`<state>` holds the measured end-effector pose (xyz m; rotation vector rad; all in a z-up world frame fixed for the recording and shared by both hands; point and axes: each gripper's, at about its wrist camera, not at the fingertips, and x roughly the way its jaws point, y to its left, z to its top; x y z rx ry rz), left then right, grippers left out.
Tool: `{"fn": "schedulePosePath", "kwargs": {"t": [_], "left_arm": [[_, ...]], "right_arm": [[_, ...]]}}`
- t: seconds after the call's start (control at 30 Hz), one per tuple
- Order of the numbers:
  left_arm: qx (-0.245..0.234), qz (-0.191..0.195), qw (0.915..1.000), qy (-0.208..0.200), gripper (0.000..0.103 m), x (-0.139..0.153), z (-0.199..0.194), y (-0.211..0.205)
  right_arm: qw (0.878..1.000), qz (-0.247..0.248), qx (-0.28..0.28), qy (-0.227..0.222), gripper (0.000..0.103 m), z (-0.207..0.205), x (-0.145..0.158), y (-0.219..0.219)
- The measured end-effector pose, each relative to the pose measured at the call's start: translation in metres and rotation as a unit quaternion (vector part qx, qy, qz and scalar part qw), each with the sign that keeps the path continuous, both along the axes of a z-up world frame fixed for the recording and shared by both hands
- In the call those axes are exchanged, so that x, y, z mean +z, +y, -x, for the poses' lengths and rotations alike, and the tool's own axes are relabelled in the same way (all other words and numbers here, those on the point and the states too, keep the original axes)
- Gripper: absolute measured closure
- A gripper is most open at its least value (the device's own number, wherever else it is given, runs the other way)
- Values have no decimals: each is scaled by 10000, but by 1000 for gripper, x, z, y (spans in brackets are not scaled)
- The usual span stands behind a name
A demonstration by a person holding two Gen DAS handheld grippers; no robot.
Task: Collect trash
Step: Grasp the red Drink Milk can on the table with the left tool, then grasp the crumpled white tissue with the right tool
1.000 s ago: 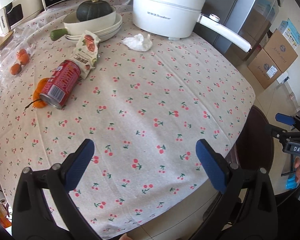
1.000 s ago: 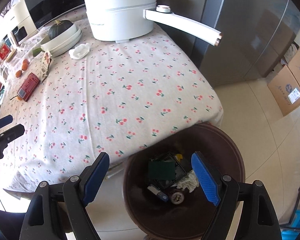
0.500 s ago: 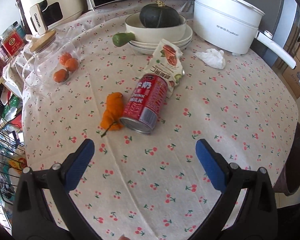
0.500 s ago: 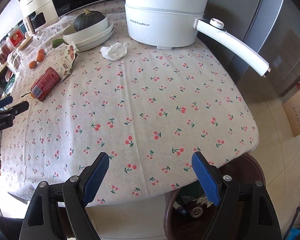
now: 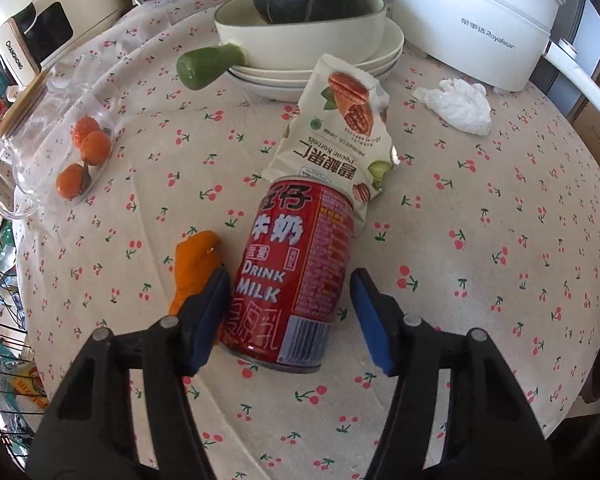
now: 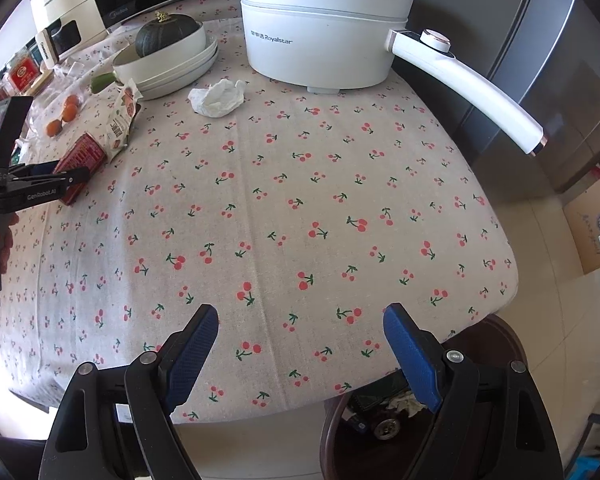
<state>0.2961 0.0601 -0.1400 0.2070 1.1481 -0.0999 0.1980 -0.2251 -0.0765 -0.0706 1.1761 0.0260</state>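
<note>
The left gripper [image 5: 290, 314] straddles a red can [image 5: 294, 276] lying on its side on the cherry-print bench [image 5: 480, 240]; its jaws are partly open, the left pad at the can's side, the right pad apart from it; the can reads "DRINK MILK"; a pouch [image 5: 340, 136] marked "Pecan kernels" lies just behind it, orange peel [image 5: 196, 268] just beside it; a crumpled tissue [image 5: 458, 104] rests near a white pot [image 6: 324, 36] labelled "Royalstar"; a cream appliance [image 5: 40, 20] reads "CHANGHONG"; the right gripper [image 6: 300, 352] hangs wide open and empty over the bench edge, above a brown bin [image 6: 496, 344] holding rubbish.
</note>
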Motion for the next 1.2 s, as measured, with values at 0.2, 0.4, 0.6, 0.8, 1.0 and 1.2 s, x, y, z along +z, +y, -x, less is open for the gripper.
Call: {"fn": "schedulePosePath", "kwargs": {"t": [0.2, 0.4, 0.6, 0.8, 1.0, 1.2], "left_arm": [[345, 554, 9979, -50, 48, 8, 22, 13], [898, 1236, 9880, -215, 49, 33, 72, 43], [895, 1444, 9845, -430, 49, 50, 87, 57], [946, 1603, 9801, -685, 49, 64, 91, 74], [1104, 1645, 9773, -750, 49, 64, 94, 89], [1185, 1670, 9765, -678, 49, 59, 93, 95]], "right_arm": [[9999, -68, 62, -64, 17, -2, 0, 4], [9990, -394, 194, -14, 17, -36, -2, 16], [9963, -825, 189, -151, 17, -103, -12, 41], [9954, -842, 364, -283, 17, -157, -35, 71], [9945, -780, 580, -401, 18, -193, -56, 93], [9928, -881, 582, -561, 40, -211, -56, 101]]}}
